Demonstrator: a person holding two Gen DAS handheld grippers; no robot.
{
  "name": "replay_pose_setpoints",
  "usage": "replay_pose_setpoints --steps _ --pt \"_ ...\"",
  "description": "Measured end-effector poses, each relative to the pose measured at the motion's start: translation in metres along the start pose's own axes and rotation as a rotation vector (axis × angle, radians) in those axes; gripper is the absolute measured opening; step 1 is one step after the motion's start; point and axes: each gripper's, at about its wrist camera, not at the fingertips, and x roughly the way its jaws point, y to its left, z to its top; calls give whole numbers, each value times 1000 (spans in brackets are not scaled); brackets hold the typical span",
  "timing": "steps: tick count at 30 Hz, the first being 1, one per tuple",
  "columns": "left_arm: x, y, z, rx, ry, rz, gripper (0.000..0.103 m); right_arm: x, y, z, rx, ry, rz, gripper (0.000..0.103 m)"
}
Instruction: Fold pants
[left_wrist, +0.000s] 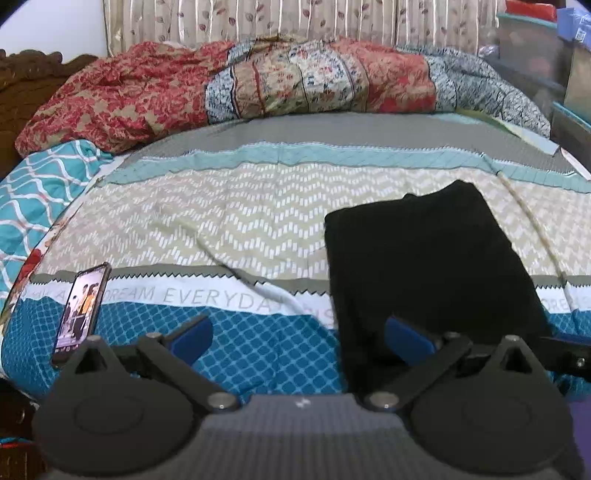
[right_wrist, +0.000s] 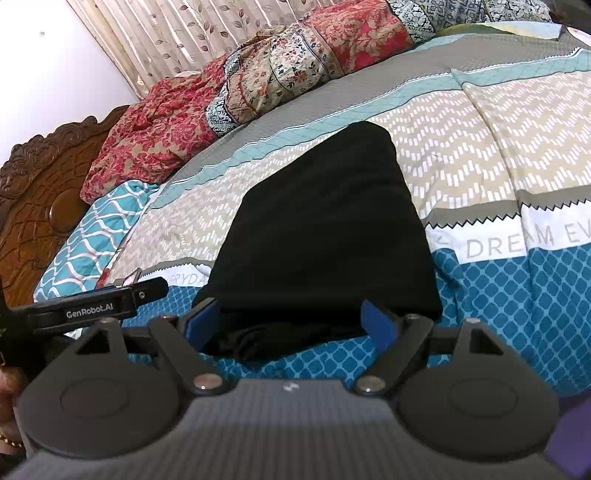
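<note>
The black pants (left_wrist: 424, 266) lie folded into a compact rectangle on the patterned bedspread (left_wrist: 221, 229), right of centre in the left wrist view. My left gripper (left_wrist: 299, 332) is open over the blue part of the spread. Its right finger (left_wrist: 406, 338) sits at the near left edge of the pants, and nothing is held. In the right wrist view the pants (right_wrist: 321, 229) fill the middle. My right gripper (right_wrist: 290, 319) is open, and the rumpled near edge of the pants lies between its fingers without being pinched. The left gripper (right_wrist: 99, 306) shows at the left of that view.
A phone (left_wrist: 81, 306) with a lit screen stands propped at the near left of the bed. A bunched floral quilt (left_wrist: 229, 85) lies along the far side before a curtain. A carved wooden headboard (right_wrist: 37, 206) is at the left. Plastic storage boxes (left_wrist: 535, 48) stand at the far right.
</note>
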Motion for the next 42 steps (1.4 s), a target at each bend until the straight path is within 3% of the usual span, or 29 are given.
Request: replay_pose_setpoints --steps 19,28,42 --pt "19 10 -6 12 83 44 103 3 -2 -2 43 -3 -27 86" --pt "34 16 -12 6 115 103 103 3 -6 -3 62 -5 -27 86" --pt "46 22 -18 -52 150 93 103 2 -11 -4 79 -7 -27 87"
